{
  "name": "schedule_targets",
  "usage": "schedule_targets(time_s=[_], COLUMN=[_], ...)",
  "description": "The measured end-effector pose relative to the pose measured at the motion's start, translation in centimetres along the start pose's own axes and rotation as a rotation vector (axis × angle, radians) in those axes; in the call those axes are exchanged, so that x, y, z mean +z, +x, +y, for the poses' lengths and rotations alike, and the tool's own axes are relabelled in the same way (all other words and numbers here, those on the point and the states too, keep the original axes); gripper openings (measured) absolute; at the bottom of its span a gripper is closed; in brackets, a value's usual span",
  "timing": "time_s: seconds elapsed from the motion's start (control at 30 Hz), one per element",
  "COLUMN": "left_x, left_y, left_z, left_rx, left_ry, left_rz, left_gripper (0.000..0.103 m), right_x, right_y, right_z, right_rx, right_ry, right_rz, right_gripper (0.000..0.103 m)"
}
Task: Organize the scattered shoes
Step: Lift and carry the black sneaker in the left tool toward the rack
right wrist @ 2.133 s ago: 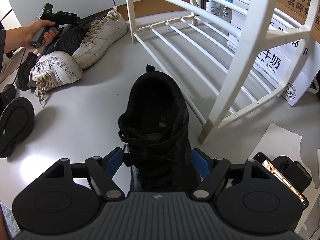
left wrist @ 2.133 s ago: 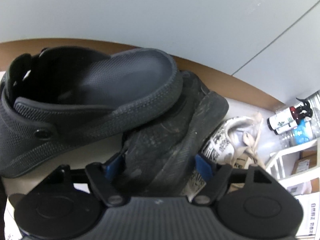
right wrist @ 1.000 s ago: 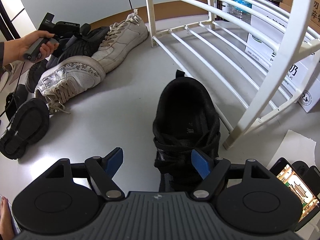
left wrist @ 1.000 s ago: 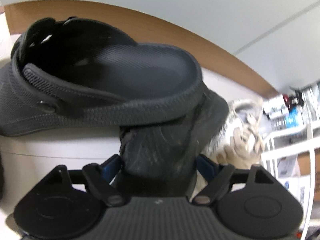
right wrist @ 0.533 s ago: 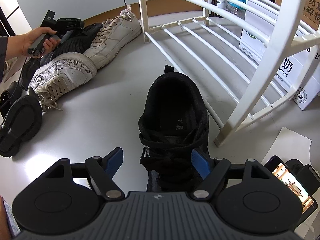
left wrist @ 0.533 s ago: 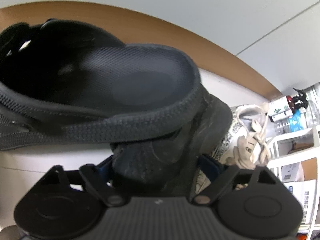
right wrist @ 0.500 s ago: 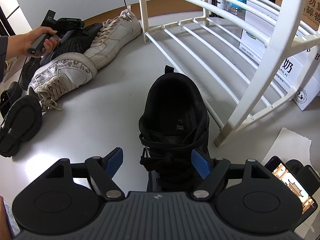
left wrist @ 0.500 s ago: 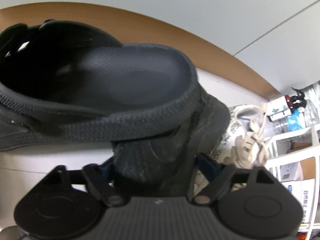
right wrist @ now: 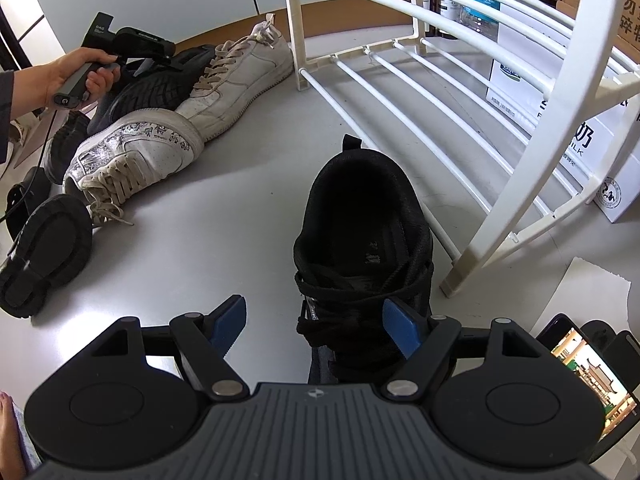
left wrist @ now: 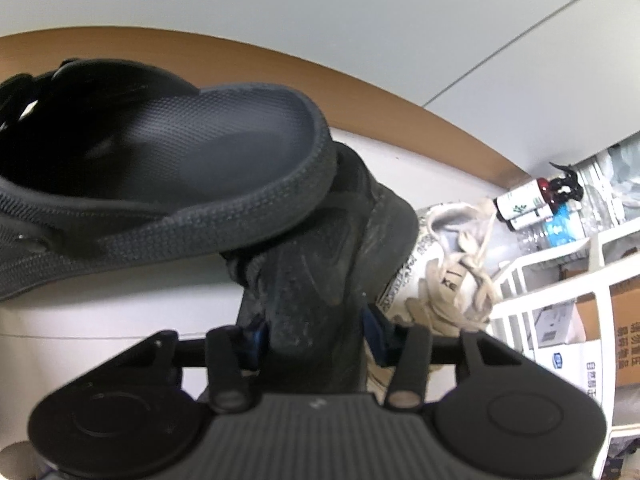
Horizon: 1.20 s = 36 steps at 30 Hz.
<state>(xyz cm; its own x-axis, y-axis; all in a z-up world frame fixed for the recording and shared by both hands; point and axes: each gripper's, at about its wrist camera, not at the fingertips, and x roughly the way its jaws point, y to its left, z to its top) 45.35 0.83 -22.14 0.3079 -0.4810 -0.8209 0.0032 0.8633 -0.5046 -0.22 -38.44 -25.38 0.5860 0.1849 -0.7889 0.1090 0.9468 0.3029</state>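
In the left wrist view a dusty black shoe (left wrist: 320, 272) fills the gap of my left gripper (left wrist: 315, 334). Its jaws are closing, and both blue pads press on the shoe's sides. A dark grey clog (left wrist: 180, 184) rests across the top of that shoe. A white laced sneaker (left wrist: 440, 264) lies just right of it. In the right wrist view a black lace-up sneaker (right wrist: 360, 240) stands on the floor beside the white shoe rack (right wrist: 440, 120). My right gripper (right wrist: 316, 328) hangs open over its toe, with the left pad out over bare floor.
A person's hand (right wrist: 80, 72) holds the other gripper over a pile with two white sneakers (right wrist: 240, 76) (right wrist: 140, 148). A chunky black shoe (right wrist: 44, 248) lies on the left. A phone (right wrist: 588, 376), a paper sheet (right wrist: 592, 292) and boxes (right wrist: 600, 140) crowd the right.
The left jaws have narrowed from wide apart onto the black shoe. The left view has lifted slightly. The right gripper has stayed open over the black sneaker.
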Motion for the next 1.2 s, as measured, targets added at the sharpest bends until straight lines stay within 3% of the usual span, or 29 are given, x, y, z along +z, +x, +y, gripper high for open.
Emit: schedule_targets(time_s=[0.53, 0.63, 0.8, 0.83, 0.87, 0.97, 1.07, 1.2], left_x=[1.2, -0.8, -1.3, -1.3, -1.3, -2.5, -3.0, -3.5], left_y=[-4.9, -1.6, -2.5, -2.8, -3.3, -3.1, -7.5, -6.6], left_z=[-0.3, -3.9, -4.7, -4.9, -5.0, -6.8, -5.6, -6.2], left_rx=[0.016, 0.014, 0.013, 0.007, -0.003, 0.001, 0.013, 0.011], left_ry=[0.051, 0.053, 0.056, 0.055, 0.052, 0.068, 0.077, 0.071], left_rz=[0.035, 0.047, 0.062, 0.064, 0.065, 0.077, 0.092, 0.091], left_gripper=[0.044, 0.044, 0.041, 0.029, 0.027, 0.026, 0.026, 0.026], right_x=[0.3, 0.6, 1.0, 1.1, 1.1, 1.2, 1.2, 1.3], right_y=[-0.1, -0.1, 0.0, 0.0, 0.0, 0.0, 0.2, 0.3], right_z=[0.5, 0.7, 1.1, 1.2, 1.3, 1.4, 1.5, 1.4], right_rx=[0.034, 0.047, 0.069, 0.074, 0.078, 0.087, 0.095, 0.102], right_ry=[0.028, 0.033, 0.049, 0.051, 0.054, 0.059, 0.068, 0.079], right_rz=[-0.028, -0.04, -0.056, -0.059, -0.062, -0.07, -0.076, -0.085], right_gripper=[0.08, 0.08, 0.08, 0.08, 0.08, 0.08, 0.08, 0.08])
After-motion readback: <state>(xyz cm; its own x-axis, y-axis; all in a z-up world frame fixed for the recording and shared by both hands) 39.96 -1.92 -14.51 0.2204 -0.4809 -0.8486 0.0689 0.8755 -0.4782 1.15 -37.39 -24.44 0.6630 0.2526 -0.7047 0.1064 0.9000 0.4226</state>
